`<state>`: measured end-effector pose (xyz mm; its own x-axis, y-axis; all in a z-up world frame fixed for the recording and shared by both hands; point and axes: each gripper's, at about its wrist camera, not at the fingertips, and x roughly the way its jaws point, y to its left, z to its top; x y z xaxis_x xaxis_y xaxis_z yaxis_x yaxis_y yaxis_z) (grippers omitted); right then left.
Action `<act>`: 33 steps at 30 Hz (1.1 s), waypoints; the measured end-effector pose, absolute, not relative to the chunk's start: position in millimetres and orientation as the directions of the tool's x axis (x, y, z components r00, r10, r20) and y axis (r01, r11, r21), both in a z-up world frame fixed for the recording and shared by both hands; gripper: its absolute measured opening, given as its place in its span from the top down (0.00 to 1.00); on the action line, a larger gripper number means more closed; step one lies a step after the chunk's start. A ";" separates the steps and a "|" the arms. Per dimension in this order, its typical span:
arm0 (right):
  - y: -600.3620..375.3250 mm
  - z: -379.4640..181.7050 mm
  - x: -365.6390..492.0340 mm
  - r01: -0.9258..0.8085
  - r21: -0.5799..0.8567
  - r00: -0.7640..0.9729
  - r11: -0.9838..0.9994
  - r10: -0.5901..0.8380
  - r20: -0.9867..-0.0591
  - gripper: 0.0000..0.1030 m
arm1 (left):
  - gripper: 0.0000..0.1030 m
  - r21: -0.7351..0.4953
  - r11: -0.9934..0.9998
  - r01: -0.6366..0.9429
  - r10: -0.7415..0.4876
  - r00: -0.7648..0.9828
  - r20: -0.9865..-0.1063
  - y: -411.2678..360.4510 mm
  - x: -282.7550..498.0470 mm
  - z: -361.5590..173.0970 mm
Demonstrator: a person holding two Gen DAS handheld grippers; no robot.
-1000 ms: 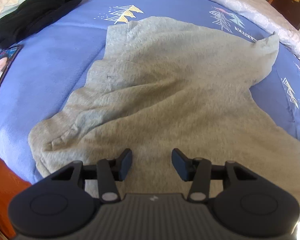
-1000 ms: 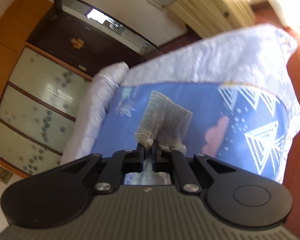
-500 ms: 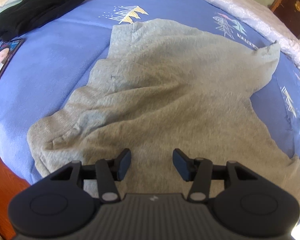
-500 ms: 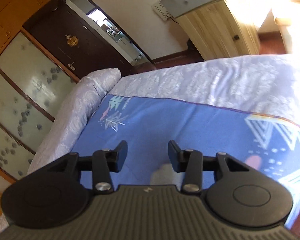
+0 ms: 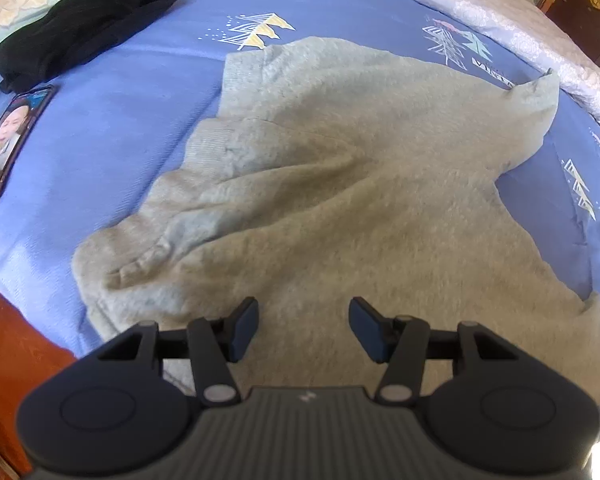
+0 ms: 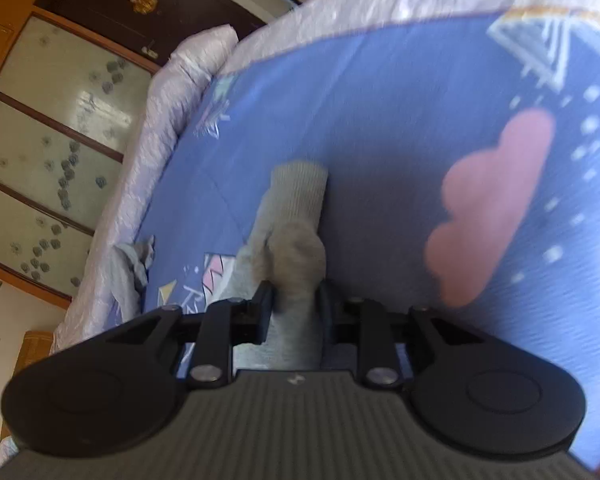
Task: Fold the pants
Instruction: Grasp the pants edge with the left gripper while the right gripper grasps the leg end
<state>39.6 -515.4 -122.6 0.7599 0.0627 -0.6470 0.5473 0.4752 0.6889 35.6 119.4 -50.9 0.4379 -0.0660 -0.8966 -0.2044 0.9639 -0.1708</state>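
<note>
The near hem of the grey pants [image 5: 324,184] is cut off behind the left gripper [image 5: 303,326] body, and the phone [image 5: 10,140] at the left edge runs partly out of frame. The right wrist view is smeared by motion, so the blue bedspread [image 6: 380,120] print there reads only as a pink cloud shape and white triangles. The pants are a soft, fleecy knit with ribbed cuffs, spread rumpled across the blue bedspread [image 5: 120,140], with 1 leg end rising toward the quilted lilac border [image 5: 480,12]. A black garment [image 5: 76,28] lies bunched at the far left, apart from the pants. The left gripper hangs over the fabric, its jaws partway apart and opening, nothing between them; contact with the cloth below cannot be told. The right gripper [image 6: 294,308] has its dark fingers pressed onto a bunched fold of the pants [image 6: 296,216], whose ribbed cuff sticks out beyond the tips.
</note>
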 end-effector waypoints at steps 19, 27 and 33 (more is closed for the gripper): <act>-519.1 -41.6 -67.2 0.816 0.447 0.578 0.367 -0.508 -0.638 0.72 | 0.46 -0.143 0.955 -0.259 0.015 0.524 -0.851 174.3 11.9 -32.1; -478.5 10.6 5.1 0.636 0.477 0.753 0.607 -0.353 -0.555 0.72 | 0.45 -0.095 0.941 -0.325 0.121 0.585 -0.802 215.3 60.5 -13.9; -418.9 38.8 132.3 0.359 0.553 0.828 0.752 0.017 -0.561 0.68 | 0.30 -0.016 0.968 -0.250 0.161 0.670 -0.725 217.1 149.9 -7.5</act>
